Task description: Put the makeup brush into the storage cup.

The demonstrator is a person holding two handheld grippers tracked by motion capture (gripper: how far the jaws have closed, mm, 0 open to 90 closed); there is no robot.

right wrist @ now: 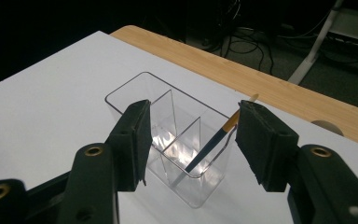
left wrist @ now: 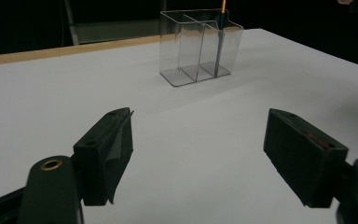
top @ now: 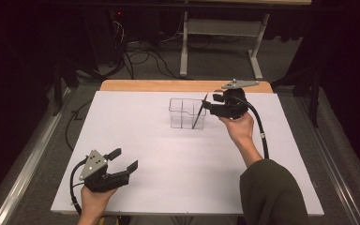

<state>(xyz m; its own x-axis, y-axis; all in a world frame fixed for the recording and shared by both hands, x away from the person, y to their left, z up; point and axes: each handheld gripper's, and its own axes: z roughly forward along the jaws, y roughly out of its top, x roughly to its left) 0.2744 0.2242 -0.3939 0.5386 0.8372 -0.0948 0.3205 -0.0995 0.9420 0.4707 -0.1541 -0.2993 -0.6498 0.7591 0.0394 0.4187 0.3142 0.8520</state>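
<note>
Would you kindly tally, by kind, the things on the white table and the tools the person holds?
Clear divided organizer: 1
Brush standing in organizer: 1
Handheld tools: 2, left tool and right tool
Total: 4

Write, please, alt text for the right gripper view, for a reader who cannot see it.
A thin pencil-like stick leans inside one compartment of a clear plastic organizer on a white table. The right gripper is above it, its two black jaws open, one on each side of the organizer.
</note>
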